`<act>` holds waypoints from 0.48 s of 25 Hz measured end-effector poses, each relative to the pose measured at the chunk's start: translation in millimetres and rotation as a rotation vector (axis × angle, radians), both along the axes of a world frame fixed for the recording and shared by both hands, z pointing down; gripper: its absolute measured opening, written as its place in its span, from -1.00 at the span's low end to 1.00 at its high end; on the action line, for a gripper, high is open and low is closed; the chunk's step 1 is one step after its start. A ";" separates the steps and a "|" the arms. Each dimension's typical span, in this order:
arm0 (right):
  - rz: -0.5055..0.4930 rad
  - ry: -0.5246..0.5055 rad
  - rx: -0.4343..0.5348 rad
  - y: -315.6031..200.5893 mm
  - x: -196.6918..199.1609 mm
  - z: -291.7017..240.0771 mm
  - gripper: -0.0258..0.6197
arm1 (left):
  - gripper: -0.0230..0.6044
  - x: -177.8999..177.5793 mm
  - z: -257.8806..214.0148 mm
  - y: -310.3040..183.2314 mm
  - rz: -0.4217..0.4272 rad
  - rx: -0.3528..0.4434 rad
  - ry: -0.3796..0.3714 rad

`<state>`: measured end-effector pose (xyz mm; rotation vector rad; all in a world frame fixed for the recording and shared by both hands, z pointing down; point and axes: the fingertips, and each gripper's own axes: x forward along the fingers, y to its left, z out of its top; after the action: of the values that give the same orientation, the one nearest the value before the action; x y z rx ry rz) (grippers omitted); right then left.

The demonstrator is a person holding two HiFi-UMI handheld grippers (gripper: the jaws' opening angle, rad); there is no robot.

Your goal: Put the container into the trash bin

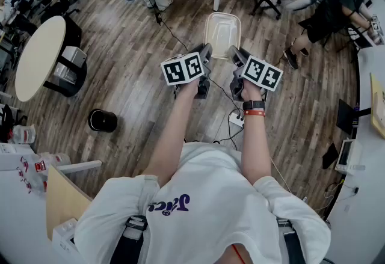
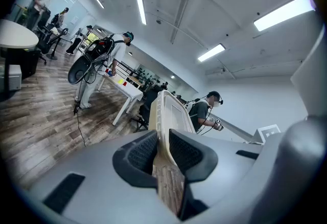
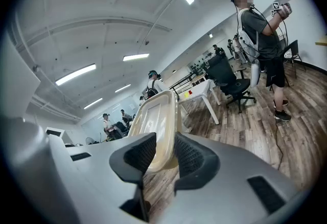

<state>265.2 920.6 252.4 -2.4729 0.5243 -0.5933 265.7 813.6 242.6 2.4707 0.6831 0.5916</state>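
Translucent plastic, the container (image 1: 222, 31) hangs in the air over the wood floor (image 1: 138, 46), held by both grippers. In the head view it sits up and to the right of the black bin (image 1: 102, 120), well apart from it. The left gripper (image 1: 206, 55) is clamped on the container's near left edge. Its own view shows the thin rim (image 2: 171, 116) squeezed between the two pads (image 2: 140, 151). The right gripper (image 1: 236, 56), farther right of the bin, is clamped on the near right corner. Its view shows that corner (image 3: 153, 126) pinched between its pads (image 3: 190, 156). The bin stands upright on the floor.
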 end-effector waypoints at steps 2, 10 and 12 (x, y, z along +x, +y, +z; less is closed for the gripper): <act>-0.001 -0.003 0.004 6.1 -2.1 4.0 -0.52 | -0.66 -2.3 3.8 6.0 -0.002 0.000 -0.004; -0.032 -0.020 0.021 28.1 -14.0 18.0 -0.52 | -0.66 -17.3 17.9 27.9 -0.032 -0.008 -0.021; -0.046 -0.027 0.028 32.9 -18.6 22.3 -0.52 | -0.66 -23.2 21.6 32.7 -0.045 -0.006 -0.024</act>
<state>246.6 953.5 274.7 -2.4286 0.5762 -0.6326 242.6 846.3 264.2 2.4624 0.6170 0.5999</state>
